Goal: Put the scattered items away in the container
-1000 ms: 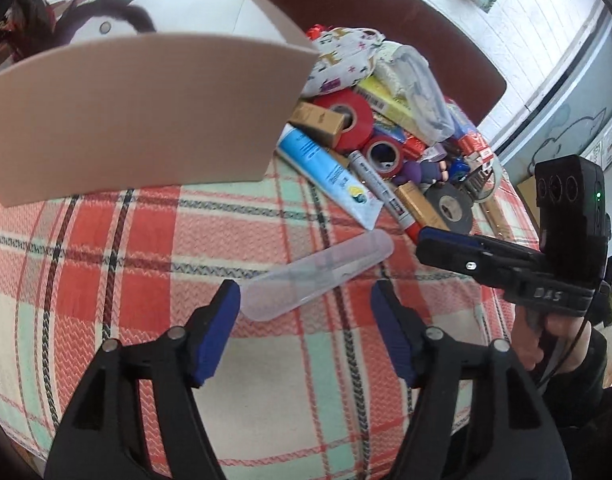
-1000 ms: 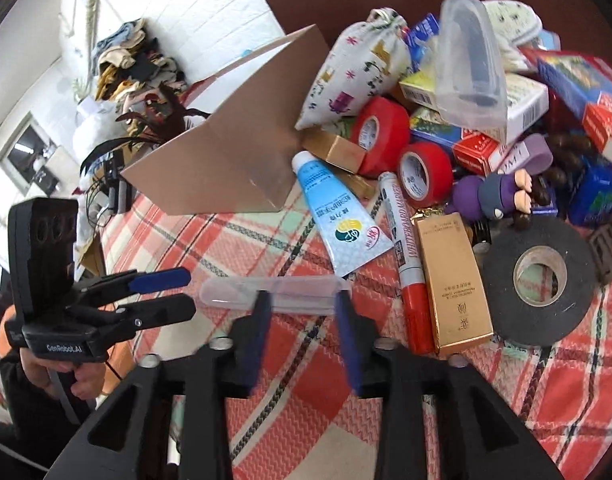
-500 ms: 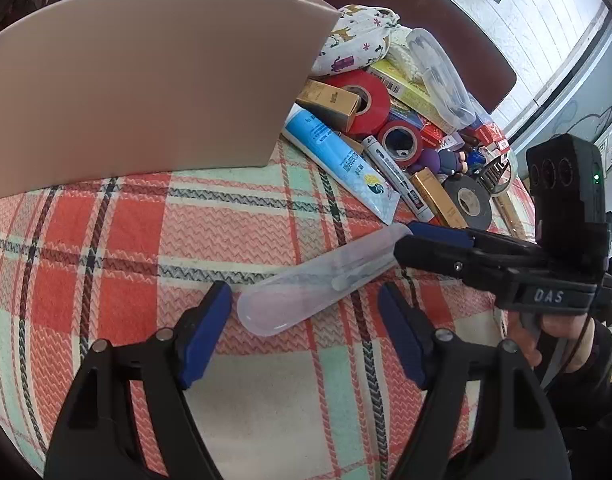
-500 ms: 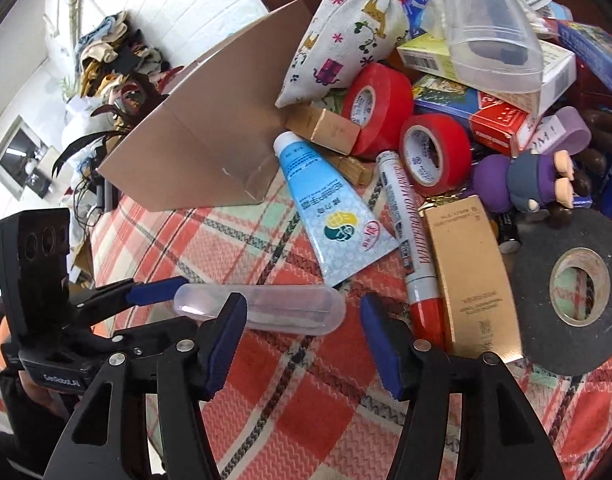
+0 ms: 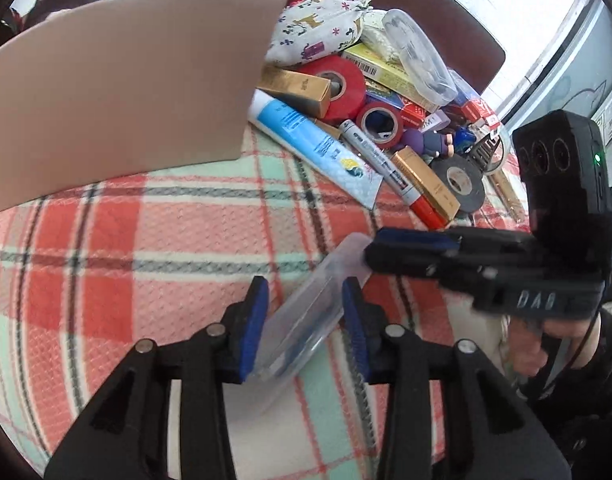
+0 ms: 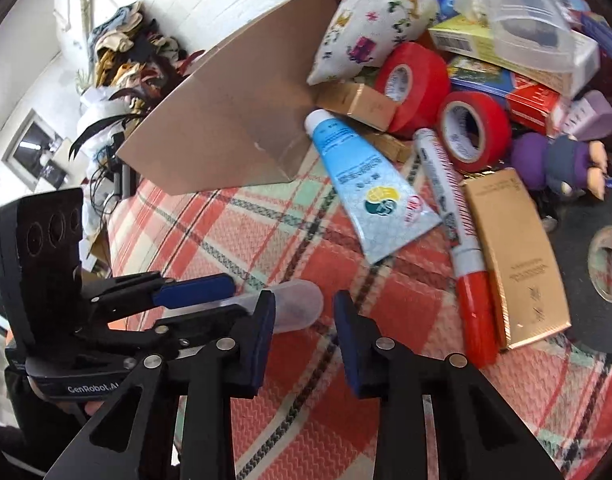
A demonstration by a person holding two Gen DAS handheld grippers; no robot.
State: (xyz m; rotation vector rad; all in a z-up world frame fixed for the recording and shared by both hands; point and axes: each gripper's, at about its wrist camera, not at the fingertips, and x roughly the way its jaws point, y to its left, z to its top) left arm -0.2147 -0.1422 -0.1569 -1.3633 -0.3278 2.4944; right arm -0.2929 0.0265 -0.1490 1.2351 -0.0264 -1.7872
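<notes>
Between the left gripper's (image 5: 303, 322) jaws: clear case (image 5: 306, 316).

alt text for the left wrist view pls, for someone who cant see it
The left gripper closes its blue-padded fingers around a clear plastic case lying on a red plaid tablecloth, while the right gripper meets the case's far end. Behind stand a cardboard box and a pile of tape rolls, tubes and boxes.

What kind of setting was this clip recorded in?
Probably a lived-in home room. A table under a plaid tablecloth holds household clutter beside a cardboard box, a dark chair back stands behind it, and clothes are heaped against a white wall.
</notes>
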